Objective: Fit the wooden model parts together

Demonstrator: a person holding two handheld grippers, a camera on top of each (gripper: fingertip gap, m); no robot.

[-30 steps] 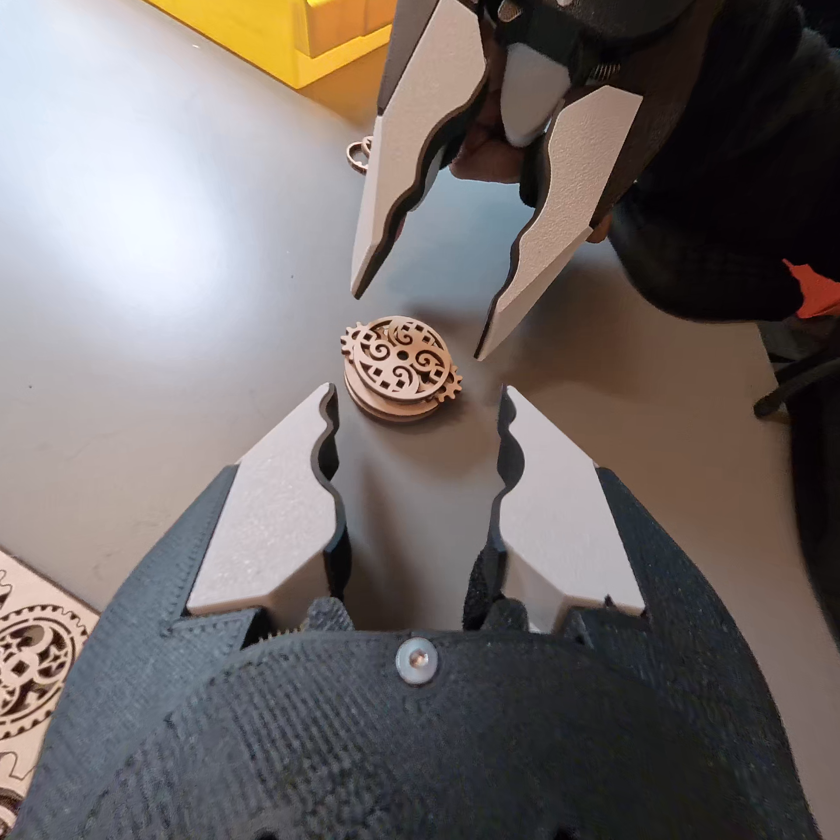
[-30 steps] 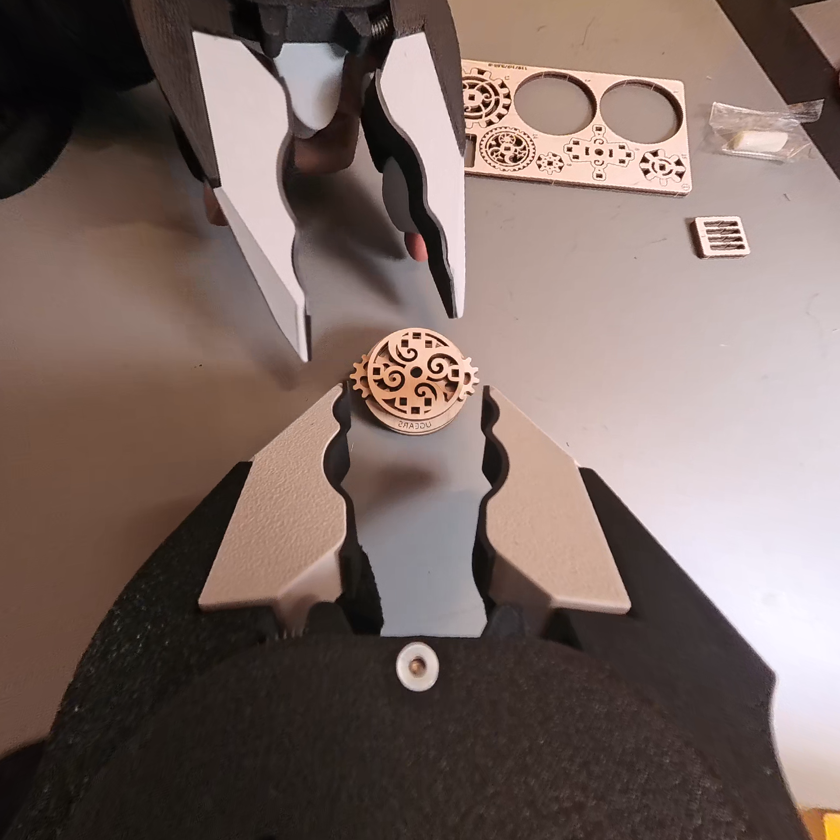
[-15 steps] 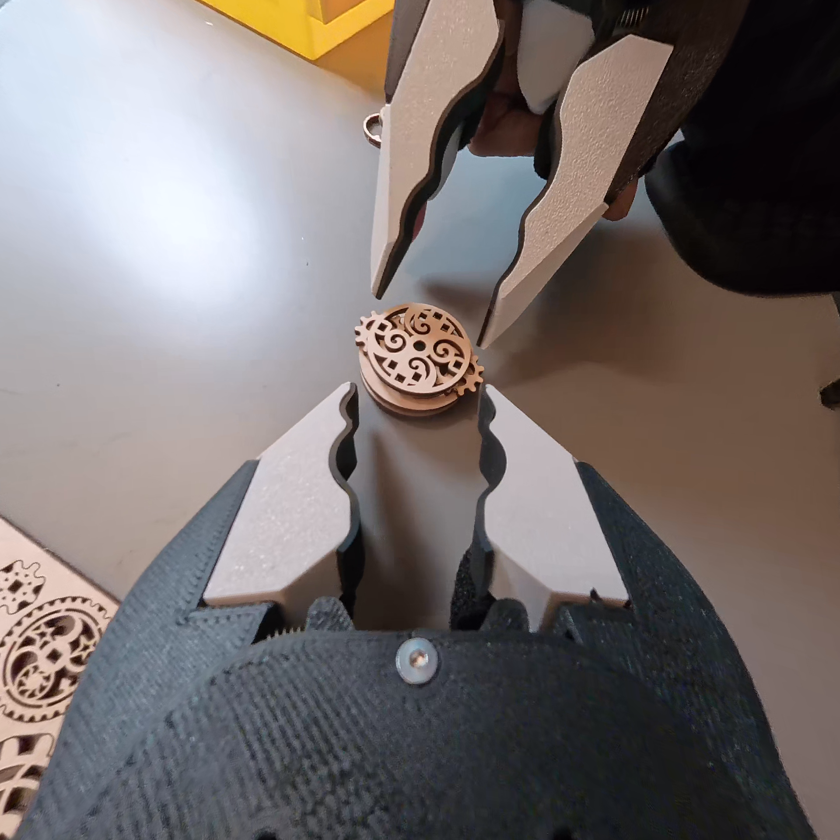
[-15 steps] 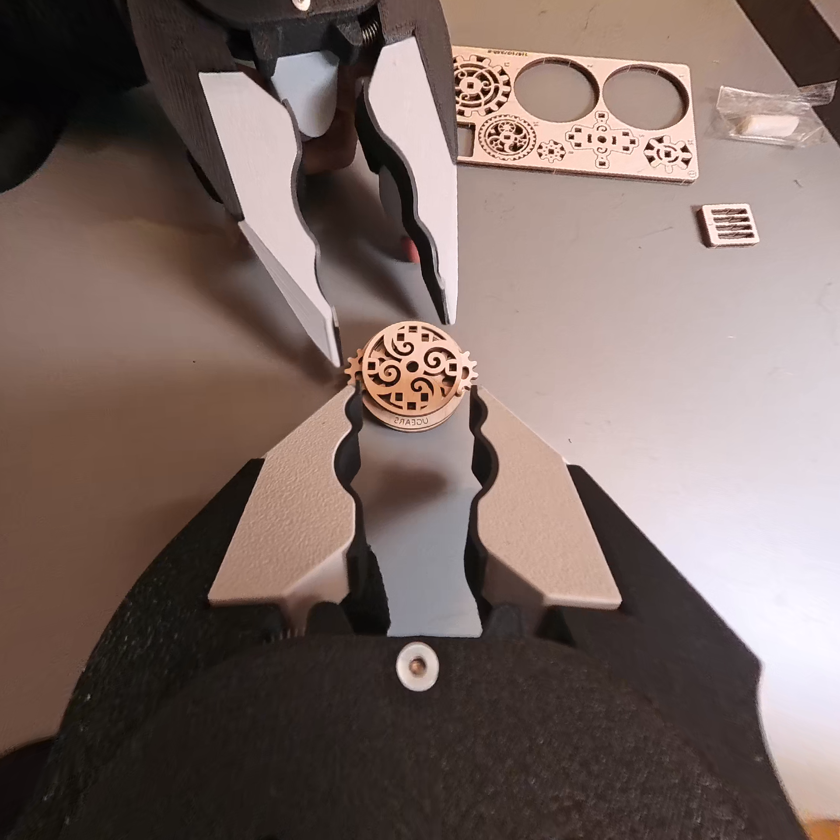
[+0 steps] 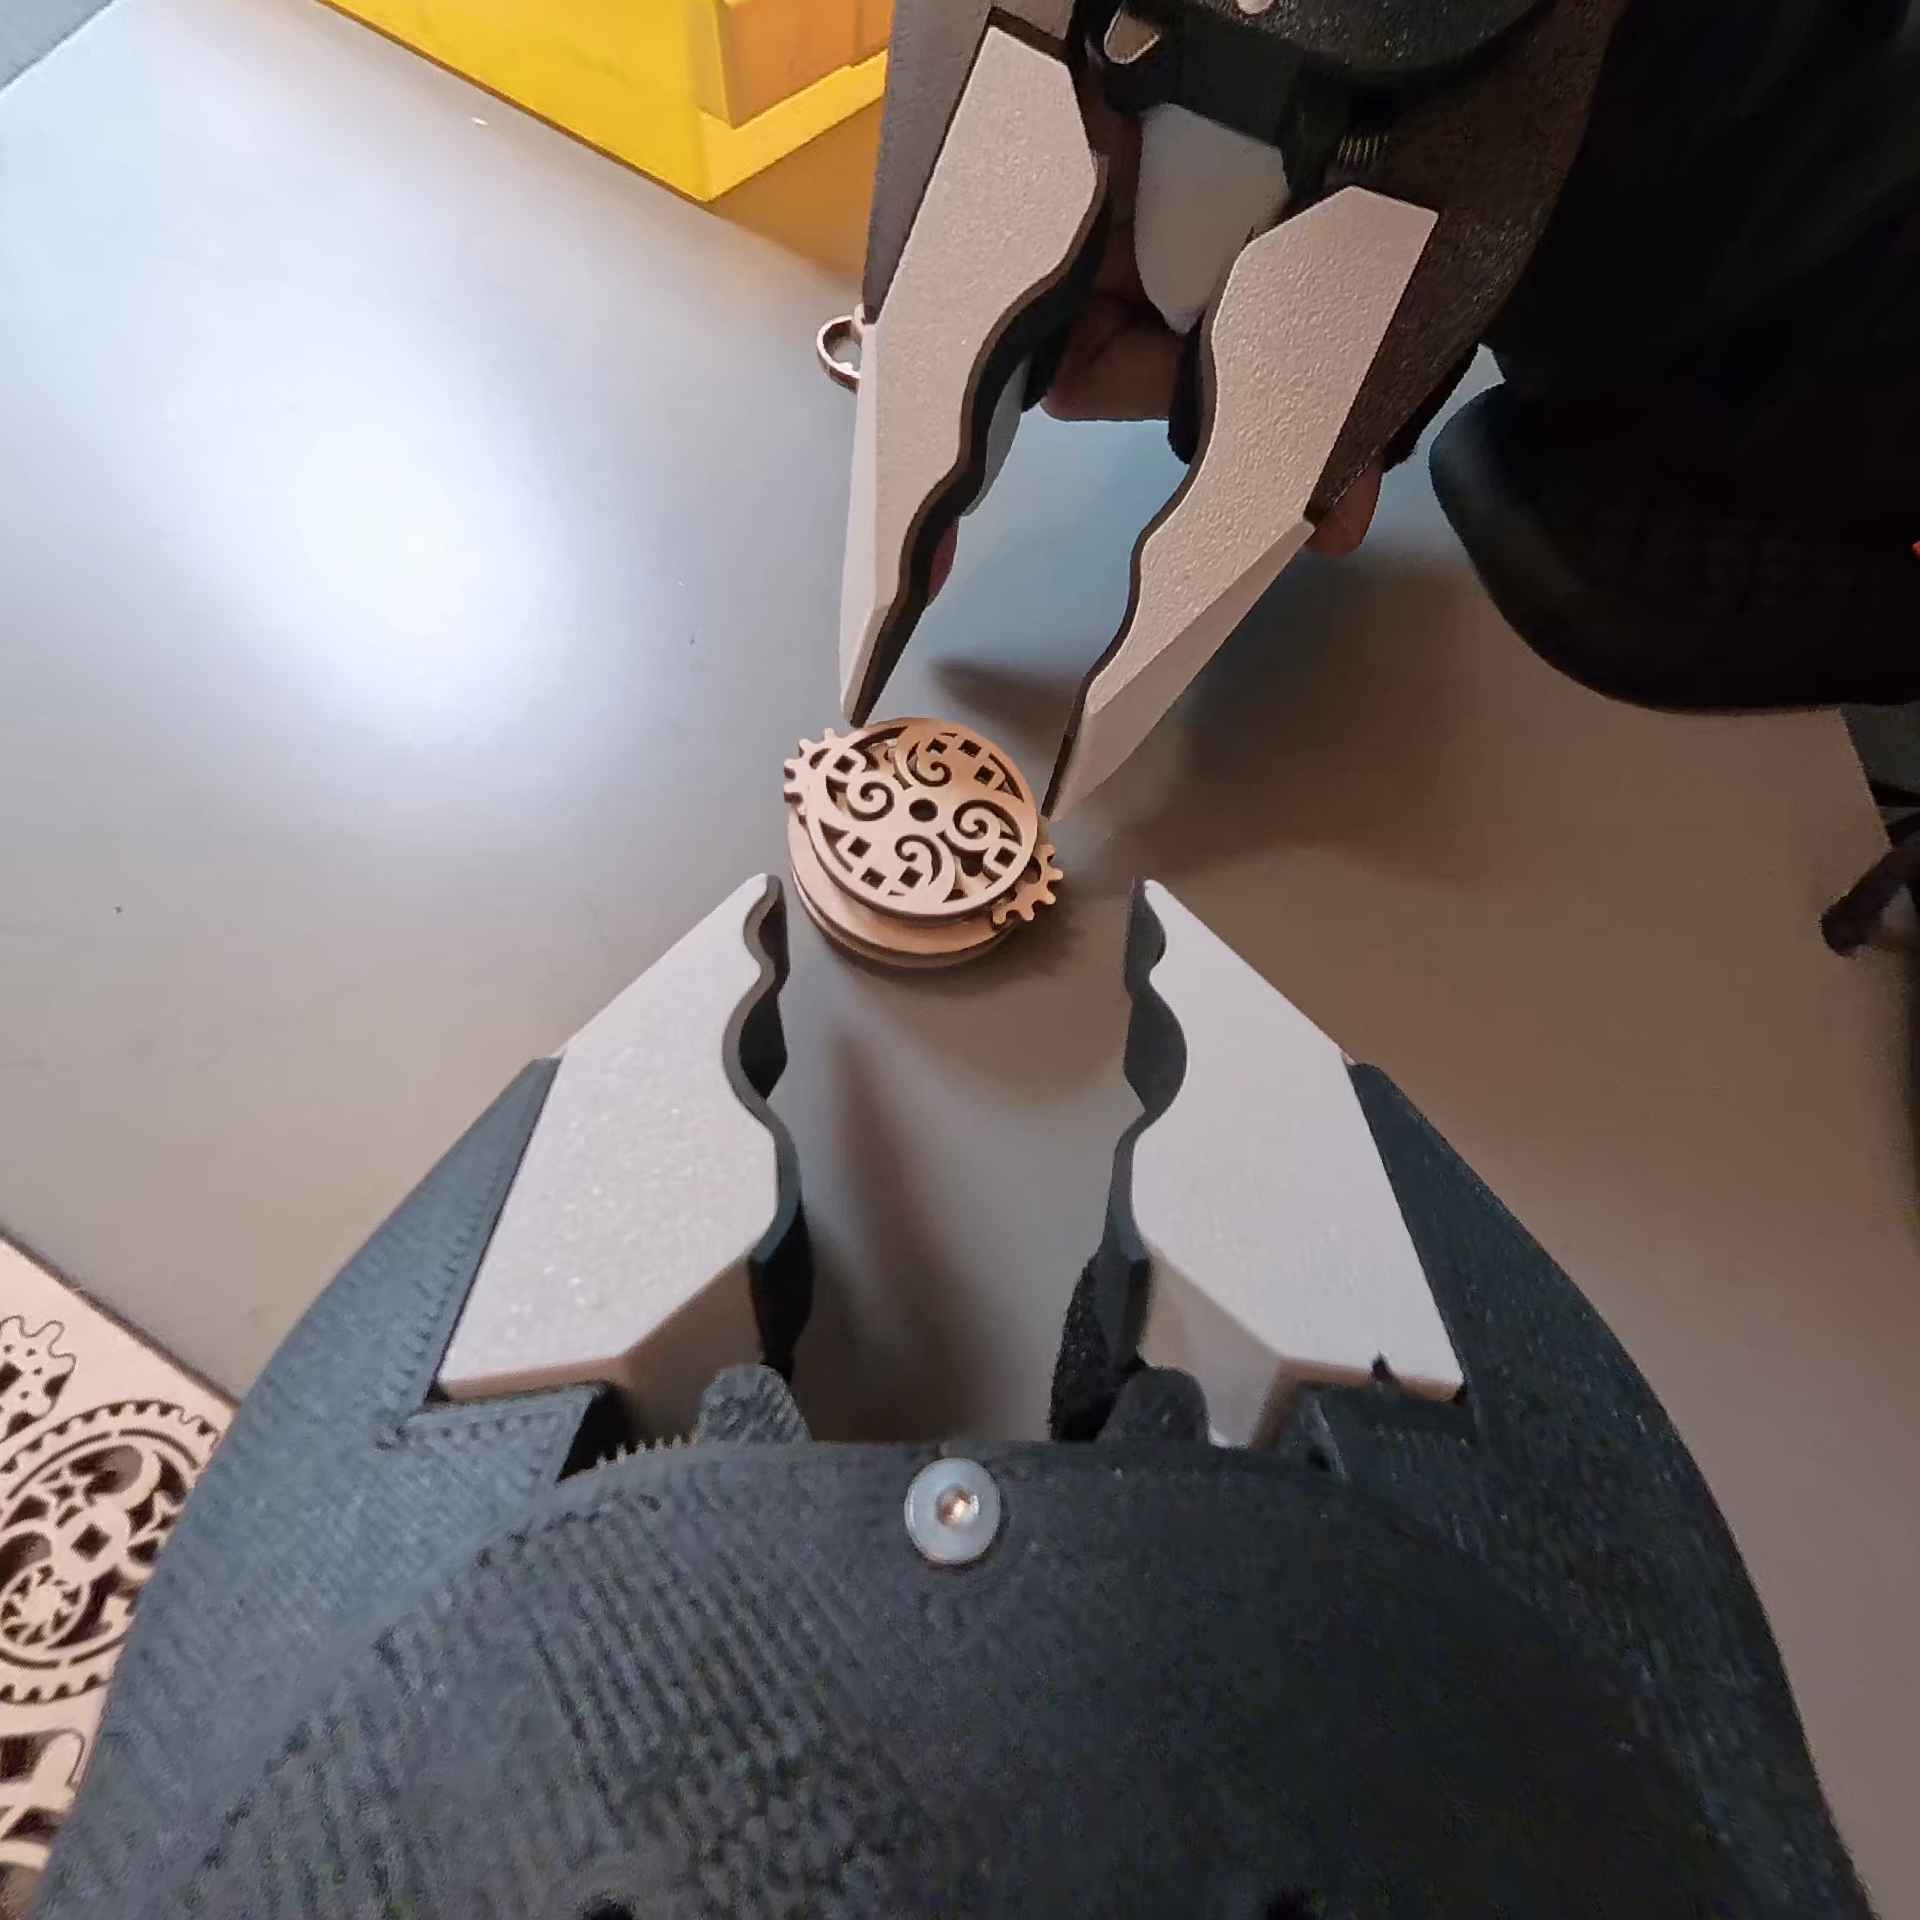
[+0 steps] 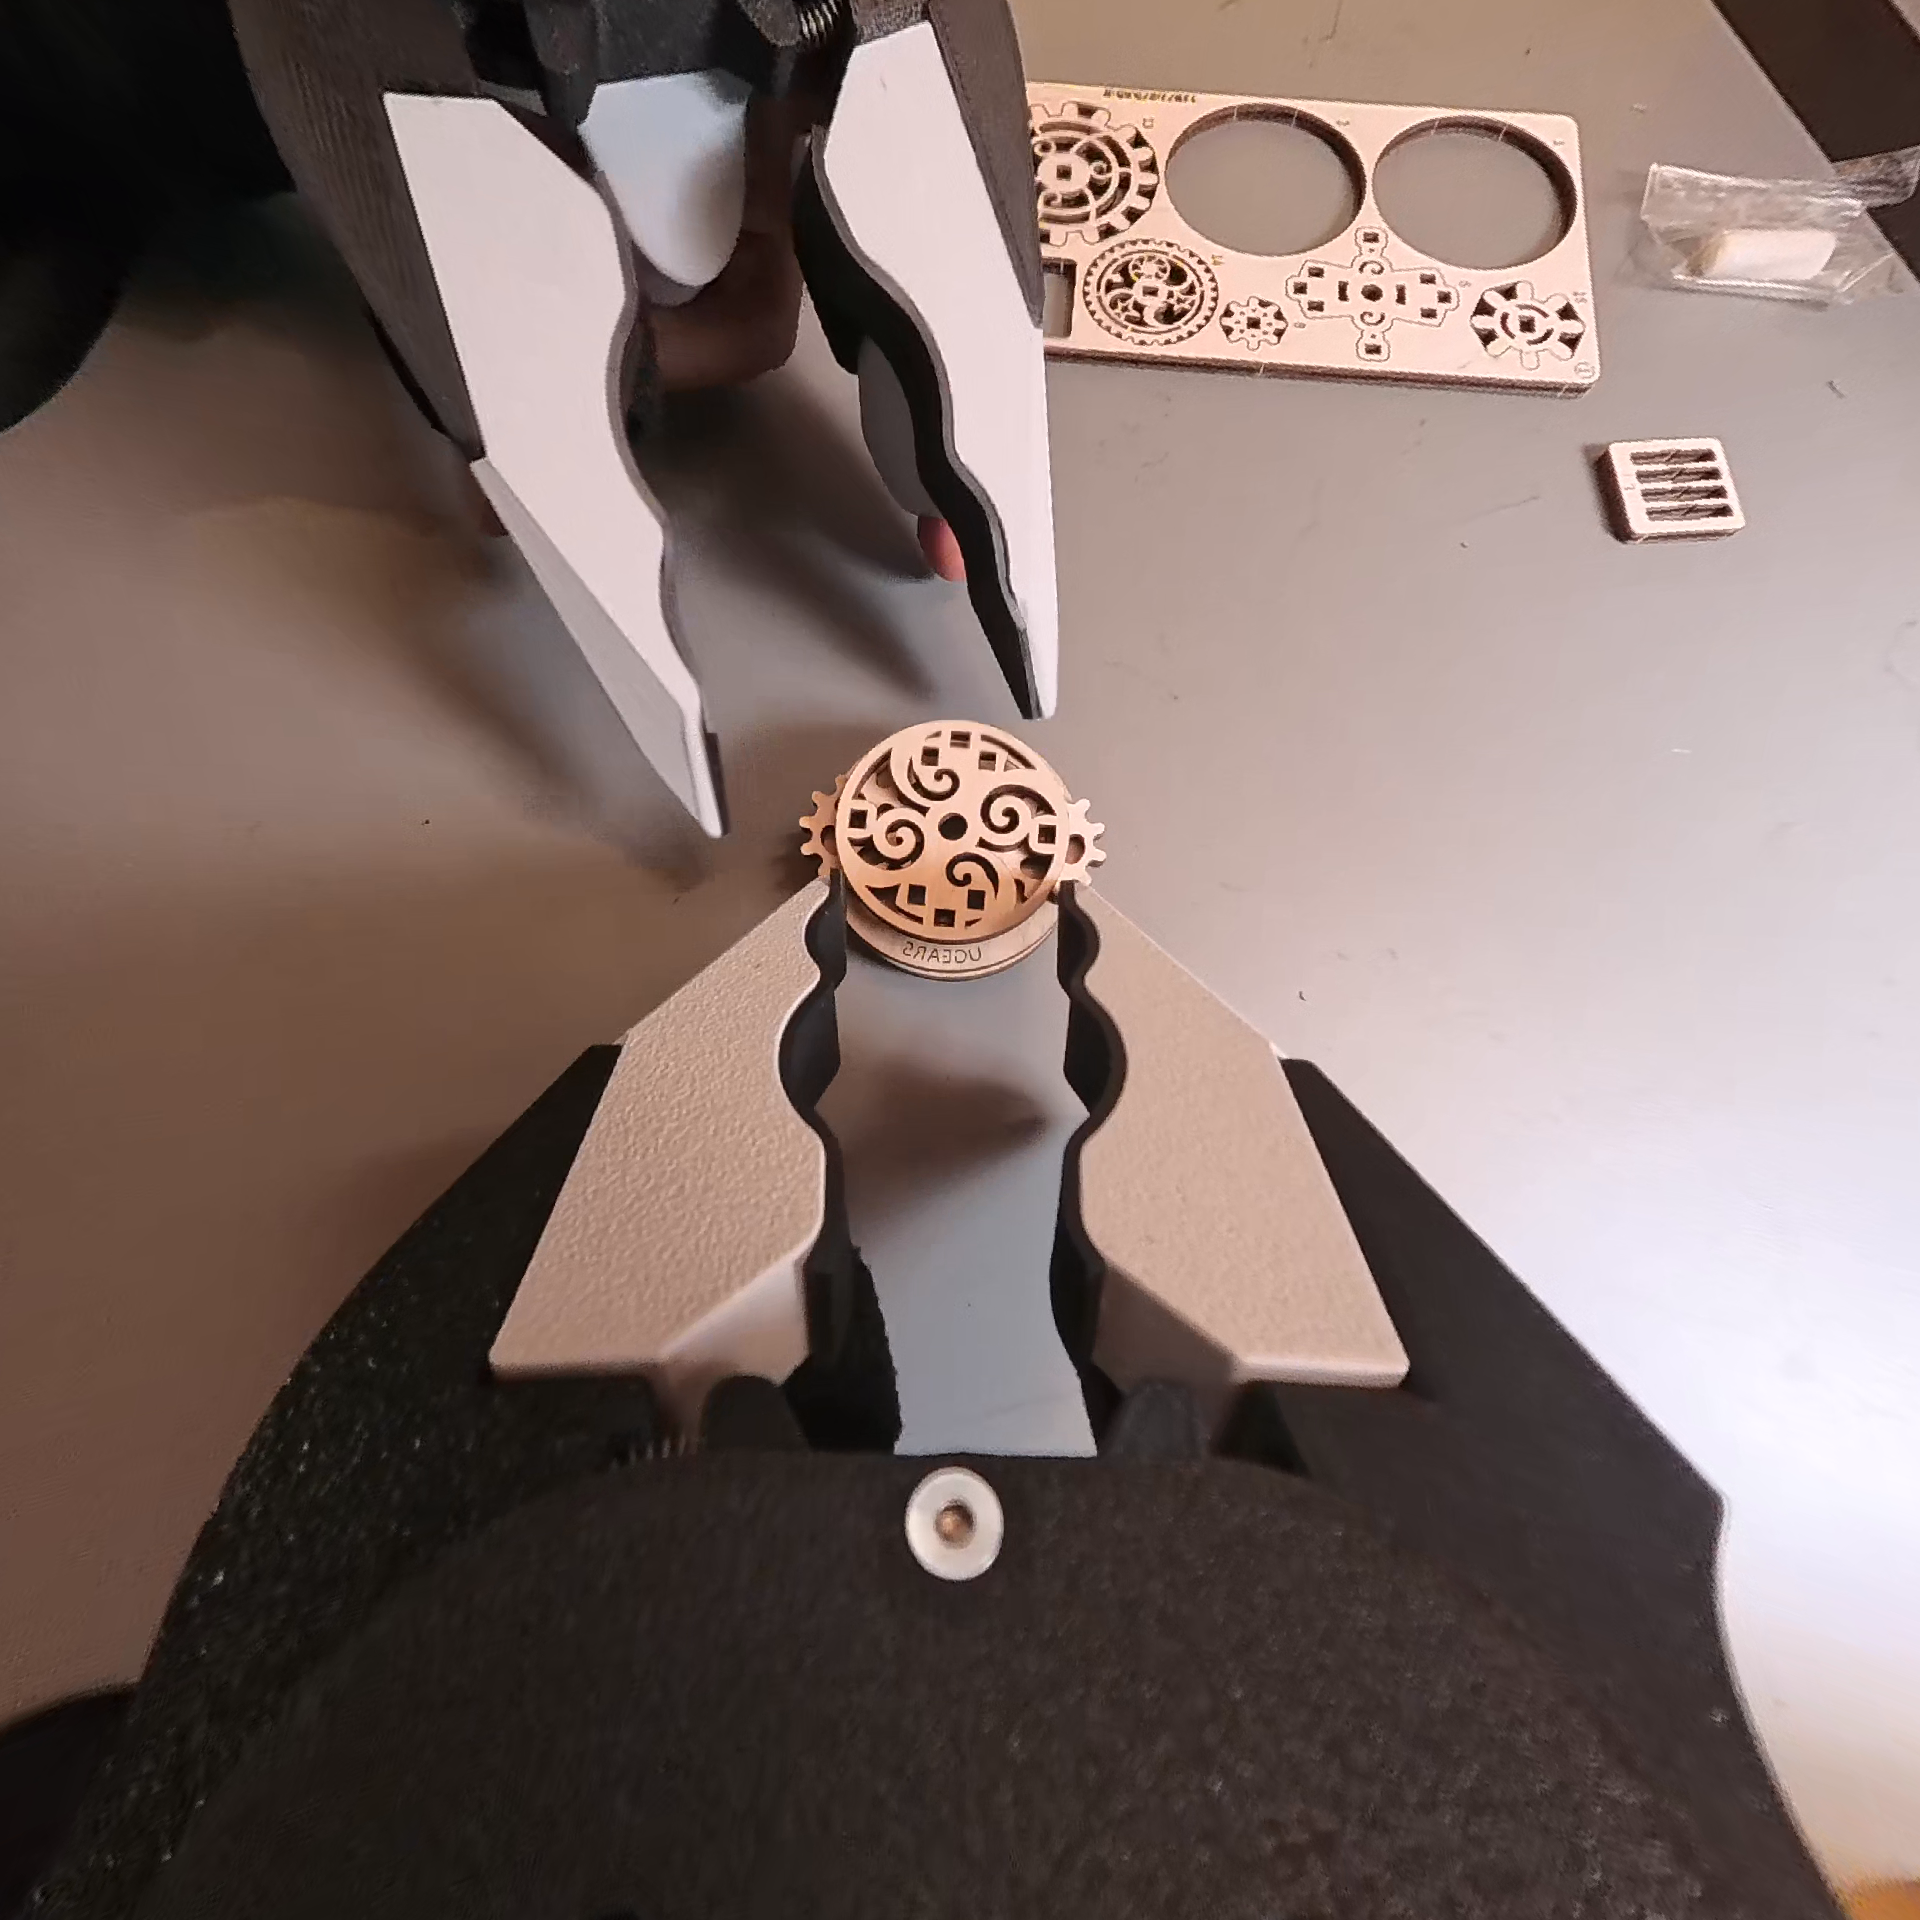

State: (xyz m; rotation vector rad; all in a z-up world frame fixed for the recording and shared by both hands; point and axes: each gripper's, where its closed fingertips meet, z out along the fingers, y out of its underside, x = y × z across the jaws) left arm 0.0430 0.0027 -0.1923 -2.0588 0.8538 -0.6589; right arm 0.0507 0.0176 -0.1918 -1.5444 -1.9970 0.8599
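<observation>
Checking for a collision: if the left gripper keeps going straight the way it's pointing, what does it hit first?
Probably the round wooden gear stack, just beyond the open left gripper; the right gripper sits behind it.

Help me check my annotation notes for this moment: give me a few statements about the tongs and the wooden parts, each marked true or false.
1. The wooden gear model lies flat on the grey table. True.
2. The left tongs are shut on the model. False: they are open, and the model lies just past their tips.
3. The right tongs have one tip on each side of the model's base. True.
4. The parts sheet has every piece in place. False: two large round cut-outs are empty.
5. A small slatted wooden piece lies on the table apart from the sheet. True.
</observation>
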